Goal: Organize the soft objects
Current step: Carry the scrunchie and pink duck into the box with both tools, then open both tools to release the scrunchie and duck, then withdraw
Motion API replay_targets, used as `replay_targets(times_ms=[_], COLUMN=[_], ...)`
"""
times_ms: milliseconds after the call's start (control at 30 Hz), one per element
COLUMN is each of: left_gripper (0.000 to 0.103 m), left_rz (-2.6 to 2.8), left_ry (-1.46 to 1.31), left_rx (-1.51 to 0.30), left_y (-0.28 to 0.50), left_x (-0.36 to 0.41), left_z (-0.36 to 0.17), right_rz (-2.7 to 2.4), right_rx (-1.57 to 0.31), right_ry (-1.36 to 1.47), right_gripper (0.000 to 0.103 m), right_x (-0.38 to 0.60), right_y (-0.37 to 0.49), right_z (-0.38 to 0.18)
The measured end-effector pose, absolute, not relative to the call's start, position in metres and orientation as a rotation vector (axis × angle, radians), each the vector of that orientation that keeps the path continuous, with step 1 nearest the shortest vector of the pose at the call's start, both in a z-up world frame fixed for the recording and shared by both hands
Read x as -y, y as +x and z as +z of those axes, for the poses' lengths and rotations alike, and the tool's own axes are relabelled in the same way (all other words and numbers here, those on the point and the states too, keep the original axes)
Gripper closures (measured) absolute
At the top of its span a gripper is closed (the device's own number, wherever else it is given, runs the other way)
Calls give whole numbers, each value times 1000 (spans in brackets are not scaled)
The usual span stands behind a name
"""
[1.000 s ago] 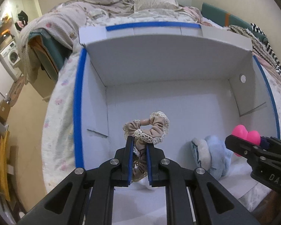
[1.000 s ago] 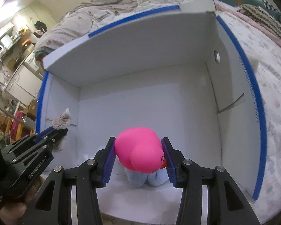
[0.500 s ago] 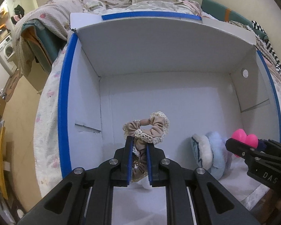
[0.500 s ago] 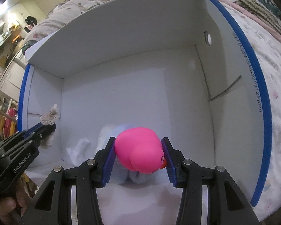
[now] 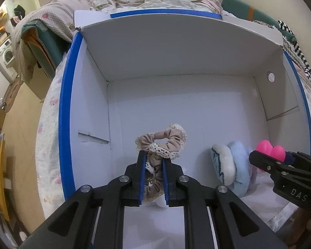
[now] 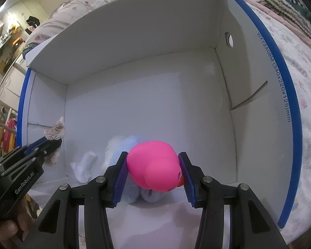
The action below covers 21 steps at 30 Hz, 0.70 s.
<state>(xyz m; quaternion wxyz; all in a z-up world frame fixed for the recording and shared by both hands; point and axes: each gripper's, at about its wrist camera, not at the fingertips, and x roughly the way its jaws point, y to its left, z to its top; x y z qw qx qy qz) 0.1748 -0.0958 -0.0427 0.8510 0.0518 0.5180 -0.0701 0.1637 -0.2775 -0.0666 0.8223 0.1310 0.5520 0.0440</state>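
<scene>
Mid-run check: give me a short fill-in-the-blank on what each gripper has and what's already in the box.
1. The left gripper is shut on a beige lace-trimmed ____.
2. The right gripper is shut on a rubber duck whose colour is ____.
3. The pale blue plush already lies inside the white ____.
4. The rim of that container is edged in ____ tape.

Missing words: scrunchie; pink; box; blue
</scene>
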Motion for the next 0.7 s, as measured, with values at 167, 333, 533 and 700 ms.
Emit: replay_targets(times_ms=[167,333,533,700], left_gripper=[88,85,73,44], left_rz=[-145,-147,-141,-141], left_ry=[111,114,108,102], left_rx=[-1090,-1088,-1072,-1048], left_y=[176,174,173,172], left_x=[96,95,93,91], left_z=[-43,-41,-37,-32], right_rz=[102,117,98,106], right_rx=[-1155,-1155,-1113,-1087], right_ry=[296,322,349,355], right_gripper=[52,33,27,8], right_x=[281,280,287,284], right_y=[162,163,162,162], right_z=[-63,-63,-53,-48])
